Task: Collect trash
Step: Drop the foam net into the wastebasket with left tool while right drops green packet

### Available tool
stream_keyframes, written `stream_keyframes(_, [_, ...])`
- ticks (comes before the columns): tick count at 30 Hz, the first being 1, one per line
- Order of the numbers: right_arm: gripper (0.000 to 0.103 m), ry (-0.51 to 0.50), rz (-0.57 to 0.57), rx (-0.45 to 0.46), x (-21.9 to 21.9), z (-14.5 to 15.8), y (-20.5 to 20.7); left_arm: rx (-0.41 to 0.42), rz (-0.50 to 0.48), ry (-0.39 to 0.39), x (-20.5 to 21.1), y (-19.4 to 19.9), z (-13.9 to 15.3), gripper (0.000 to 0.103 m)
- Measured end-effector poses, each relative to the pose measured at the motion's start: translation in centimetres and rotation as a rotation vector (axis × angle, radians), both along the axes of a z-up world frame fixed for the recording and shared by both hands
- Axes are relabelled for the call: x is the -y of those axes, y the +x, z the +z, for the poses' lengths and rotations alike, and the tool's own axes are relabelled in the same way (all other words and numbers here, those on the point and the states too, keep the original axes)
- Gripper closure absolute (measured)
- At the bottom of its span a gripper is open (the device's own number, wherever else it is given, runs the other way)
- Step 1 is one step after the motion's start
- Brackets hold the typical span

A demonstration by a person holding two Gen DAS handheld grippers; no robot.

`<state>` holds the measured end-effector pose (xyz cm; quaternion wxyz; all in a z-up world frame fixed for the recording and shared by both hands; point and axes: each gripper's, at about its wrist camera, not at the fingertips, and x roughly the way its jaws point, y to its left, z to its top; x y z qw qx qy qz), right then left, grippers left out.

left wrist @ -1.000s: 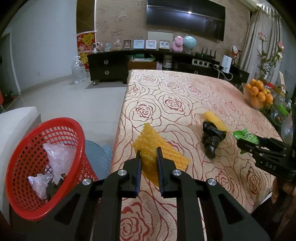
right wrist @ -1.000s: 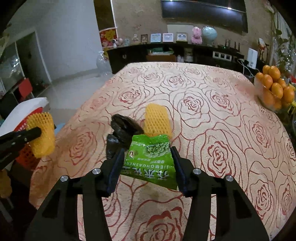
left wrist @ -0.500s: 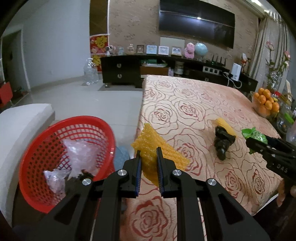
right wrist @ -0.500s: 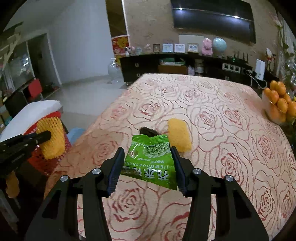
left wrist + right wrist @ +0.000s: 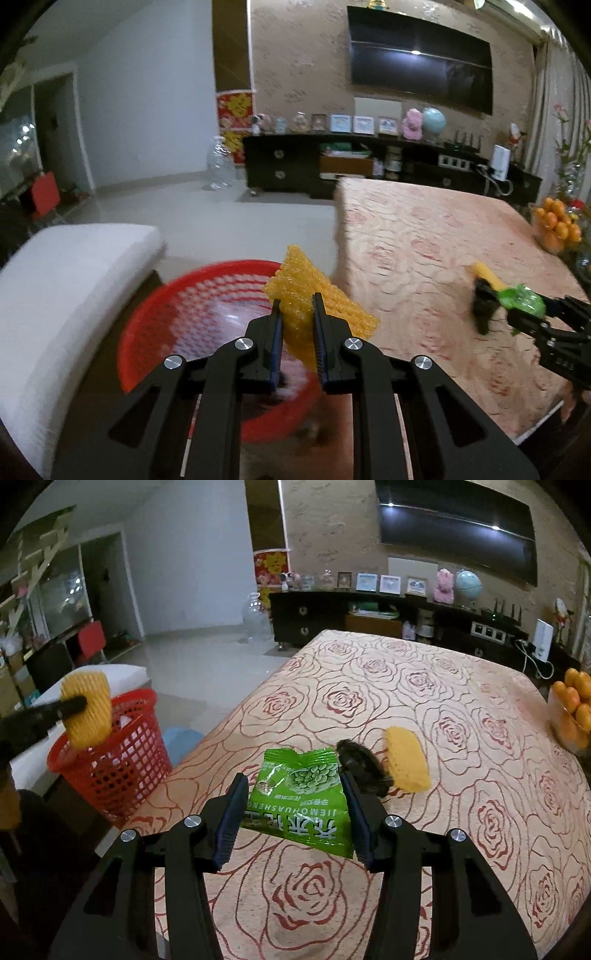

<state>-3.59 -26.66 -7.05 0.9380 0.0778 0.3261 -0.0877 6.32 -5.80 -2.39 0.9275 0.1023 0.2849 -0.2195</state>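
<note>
My left gripper [image 5: 297, 306] is shut on a yellow foam net [image 5: 314, 299] and holds it over the near rim of the red basket [image 5: 177, 325]; from the right wrist view the net [image 5: 86, 710] hangs above the basket [image 5: 110, 760]. My right gripper [image 5: 293, 786] is shut on a green snack packet [image 5: 303, 797] above the table's front part; it also shows in the left wrist view [image 5: 521, 301]. A black crumpled bag [image 5: 360, 766] and a second yellow foam net [image 5: 406, 762] lie on the rose-patterned tablecloth [image 5: 424, 701].
A white cushion [image 5: 62, 280] lies left of the basket. A bowl of oranges [image 5: 574, 709] stands at the table's right edge. A dark TV cabinet [image 5: 369, 166] runs along the far wall. Something blue [image 5: 181, 738] lies on the floor beside the basket.
My left gripper has swung left with the yellow net, from over the table edge to over the red basket. My right gripper has risen and drawn back with the green packet.
</note>
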Motion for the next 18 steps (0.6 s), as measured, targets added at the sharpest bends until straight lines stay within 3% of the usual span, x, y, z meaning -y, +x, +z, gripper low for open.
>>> stream_keyframes(7, [0.054,0.001,0.017,-0.008,-1.0,-0.3,0.7,-0.04,0.117,-0.014,-4.9,3.2,-0.5,0.089])
stream_keyframes(18, [0.054,0.046,0.128,-0.008,-5.3,0.8,3.1,-0.108,0.189,-0.04,-7.4,4.8,-2.2,0.089])
